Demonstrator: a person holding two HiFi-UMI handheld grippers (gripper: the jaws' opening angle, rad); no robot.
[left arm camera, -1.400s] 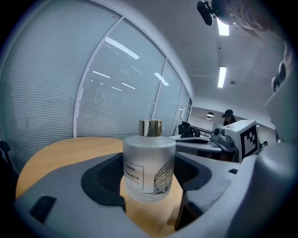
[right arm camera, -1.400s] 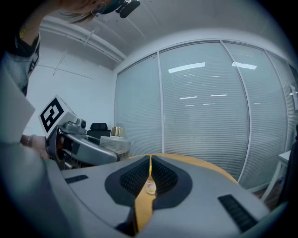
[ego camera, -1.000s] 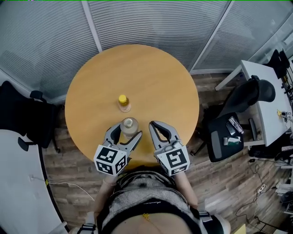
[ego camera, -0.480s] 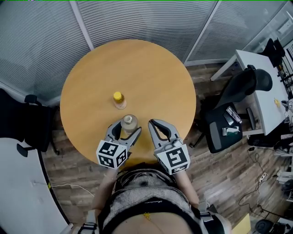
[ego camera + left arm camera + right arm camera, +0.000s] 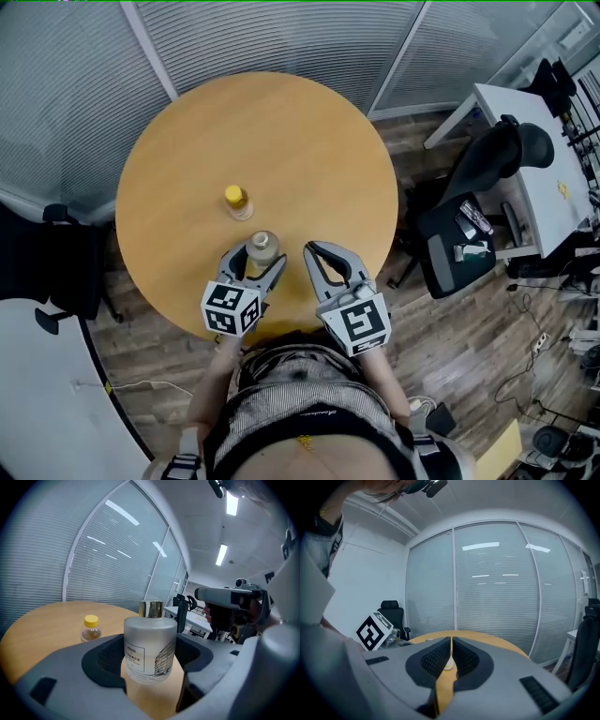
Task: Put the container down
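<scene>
Zero real change from a second ago: still pinching container (image 5: 262,246) in left gripper (image 5: 255,260) by the near edge of table (image 5: 281,131), bottle (image 5: 236,200) just beyond. Right gripper (image 5: 312,250) pressed together, empty, just right of it.

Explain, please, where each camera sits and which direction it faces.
Head view: on the person's head, looking steeply down at the round table; shows torso, left gripper and right gripper.
Left gripper view: on that gripper, looking along its jaws, shut on the frosted bottle, toward the yellow-capped bottle.
Right gripper view: on that gripper, looking along its closed jaws across the table toward the blinds.
Shared: head and left gripper views both show both bottles.
</scene>
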